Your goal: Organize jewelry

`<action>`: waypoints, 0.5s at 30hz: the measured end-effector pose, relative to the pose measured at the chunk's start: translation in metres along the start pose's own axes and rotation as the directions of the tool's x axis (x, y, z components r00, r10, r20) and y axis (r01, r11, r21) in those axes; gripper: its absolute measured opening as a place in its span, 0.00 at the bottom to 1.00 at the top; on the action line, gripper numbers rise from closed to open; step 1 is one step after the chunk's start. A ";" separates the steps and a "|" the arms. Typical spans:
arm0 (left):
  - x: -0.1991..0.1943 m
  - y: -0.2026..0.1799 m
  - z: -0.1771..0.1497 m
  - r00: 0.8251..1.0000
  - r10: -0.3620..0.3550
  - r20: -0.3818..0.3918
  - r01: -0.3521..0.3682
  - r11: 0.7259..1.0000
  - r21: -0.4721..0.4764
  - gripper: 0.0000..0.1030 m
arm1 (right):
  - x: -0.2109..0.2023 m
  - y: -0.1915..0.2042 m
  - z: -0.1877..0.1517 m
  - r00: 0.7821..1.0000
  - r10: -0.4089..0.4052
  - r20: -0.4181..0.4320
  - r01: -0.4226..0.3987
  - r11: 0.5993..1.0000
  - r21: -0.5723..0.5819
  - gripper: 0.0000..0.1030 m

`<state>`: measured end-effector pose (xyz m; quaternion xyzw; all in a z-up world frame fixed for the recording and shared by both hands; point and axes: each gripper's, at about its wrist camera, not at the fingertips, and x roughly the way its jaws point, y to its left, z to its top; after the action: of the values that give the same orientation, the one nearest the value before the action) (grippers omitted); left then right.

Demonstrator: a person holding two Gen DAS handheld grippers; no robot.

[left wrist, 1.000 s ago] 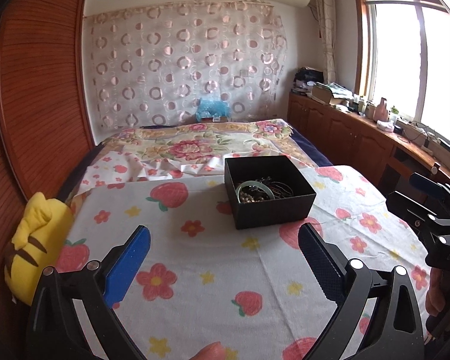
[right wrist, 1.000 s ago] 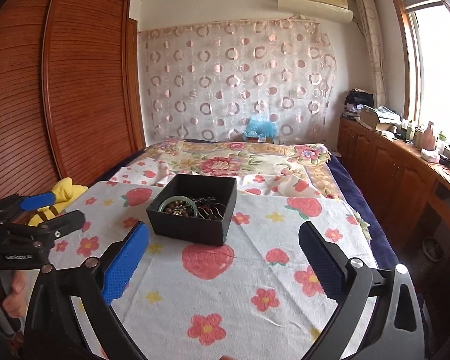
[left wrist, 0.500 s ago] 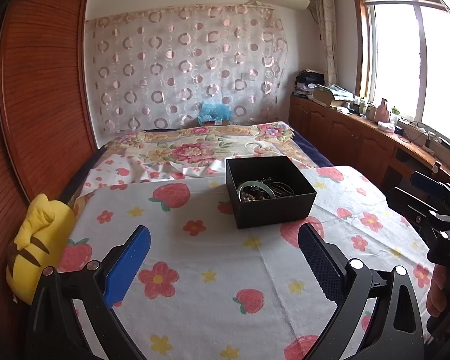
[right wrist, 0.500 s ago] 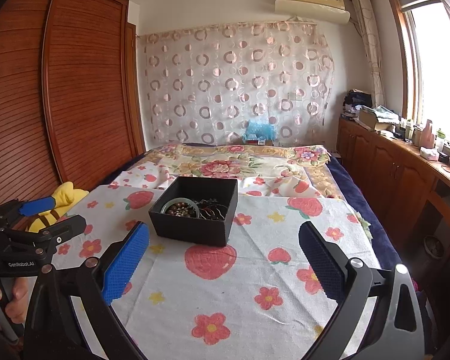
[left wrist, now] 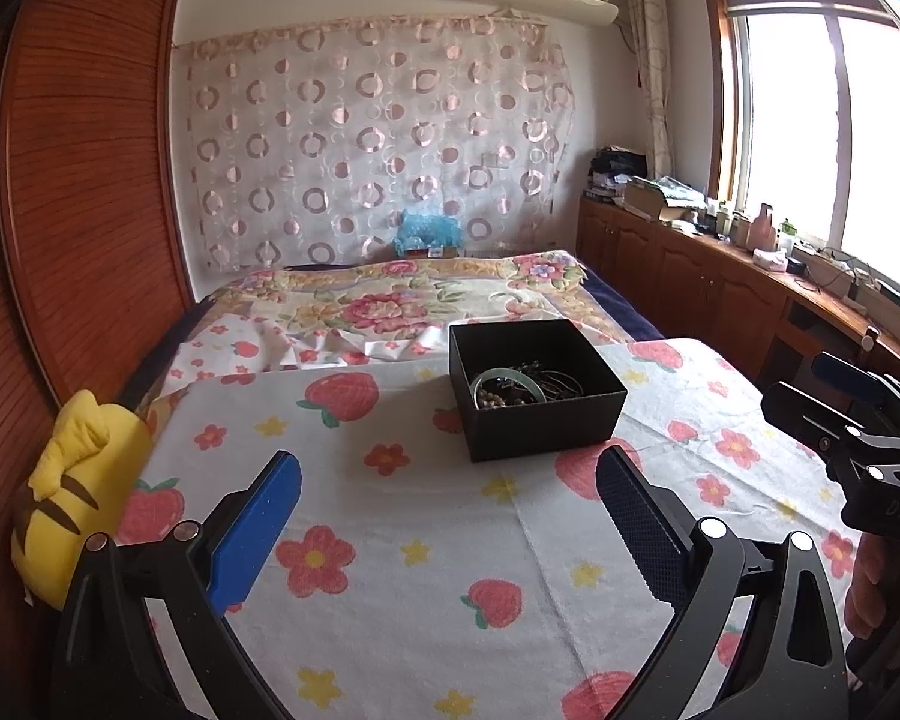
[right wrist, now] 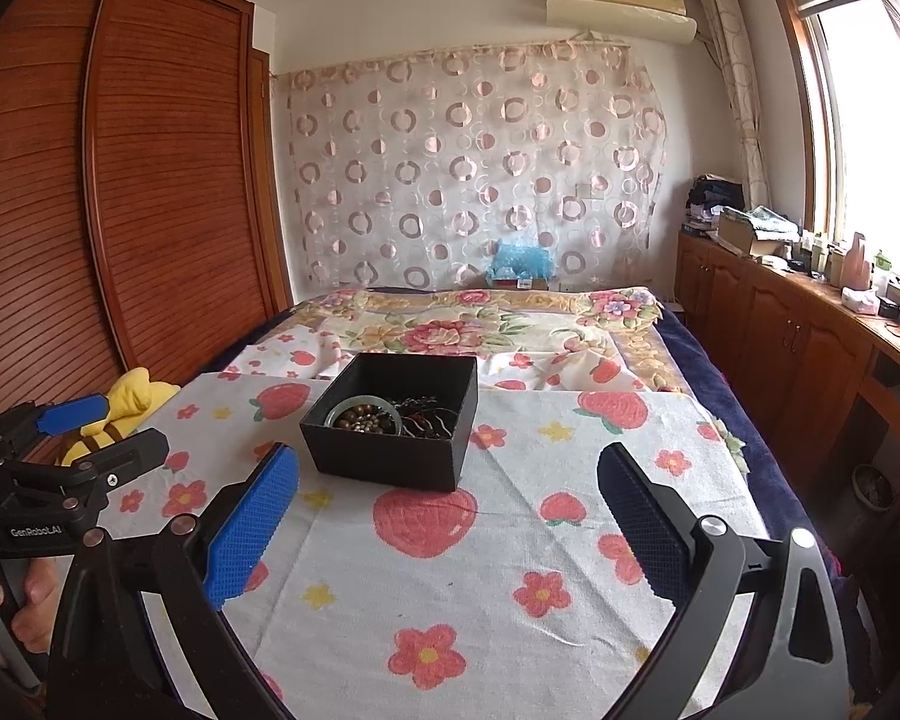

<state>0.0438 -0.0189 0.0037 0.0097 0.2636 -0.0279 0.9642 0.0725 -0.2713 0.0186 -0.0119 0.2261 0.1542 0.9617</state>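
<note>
Jewelry box, left wrist view: square black cardboard box [left wrist: 537, 387], open-topped, sits on the white strawberry-and-flower printed towel [left wrist: 426, 516] spread over the bed, ahead of the fingers and a little right of centre.
Contents: a pale green glass bangle [left wrist: 506, 384], brown beads and tangled dark metal pieces lie inside, bangle at the near left.
Left gripper [left wrist: 447, 501]: jaws spread wide, nothing between them; blue pad on one finger, dark textured pad on the other, both above the towel short of the box.
Right gripper [left wrist: 858, 420]: seen at the right edge, off the side of the towel; I cannot tell from here how its jaws stand.
Bedside: yellow plush toy with brown stripes [left wrist: 69, 495] wedged against the reddish wooden slatted wardrobe [left wrist: 84, 180].

Jewelry box, right wrist view: box [right wrist: 393, 420] sits ahead, left of centre, on the towel [right wrist: 498, 552].
Contents: bangle [right wrist: 363, 417] rings the beads at the left; the dark tangle lies to the right.
Right gripper [right wrist: 447, 504]: jaws wide apart, empty, near the box without touching.
Left gripper [right wrist: 84, 432]: at the left edge, jaws parted, held by a hand [right wrist: 12, 606].
Backdrop: sheer curtain with pink circles [right wrist: 474, 174].
</note>
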 end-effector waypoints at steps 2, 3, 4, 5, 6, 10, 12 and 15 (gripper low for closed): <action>-0.002 -0.002 0.001 1.000 0.002 0.003 -0.002 1.000 0.002 0.92 | -0.001 0.002 0.000 1.000 -0.002 0.002 0.002 1.000 0.001 0.98; -0.003 -0.002 0.001 1.000 0.004 0.008 -0.004 1.000 0.003 0.92 | -0.001 0.003 0.000 1.000 -0.004 0.003 0.004 1.000 0.000 0.98; -0.005 -0.004 0.002 1.000 0.005 0.012 -0.005 1.000 0.003 0.92 | -0.001 0.005 0.000 1.000 -0.004 0.004 0.004 1.000 0.001 0.98; -0.005 -0.004 0.003 1.000 0.005 0.015 -0.005 1.000 0.002 0.92 | -0.001 0.004 0.000 1.000 -0.002 0.003 0.002 1.000 0.002 0.98; -0.008 -0.005 0.003 1.000 0.005 0.018 -0.005 1.000 0.001 0.92 | -0.001 0.006 0.000 1.000 -0.003 0.004 0.003 1.000 0.003 0.98; -0.014 -0.005 0.003 1.000 0.007 0.027 -0.007 1.000 0.000 0.92 | -0.002 0.003 0.000 1.000 -0.002 0.006 0.002 1.000 0.002 0.98; -0.014 -0.005 0.003 1.000 0.007 0.027 -0.007 1.000 0.001 0.92 | -0.001 0.003 0.000 1.000 -0.003 0.006 0.003 1.000 0.002 0.98; -0.014 -0.005 0.003 1.000 0.006 0.026 -0.006 1.000 0.001 0.92 | -0.001 0.003 0.000 1.000 -0.002 0.006 0.002 1.000 0.002 0.98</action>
<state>0.0331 -0.0229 0.0128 0.0105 0.2508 -0.0251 0.9676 0.0701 -0.2686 0.0190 -0.0107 0.2235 0.1529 0.9626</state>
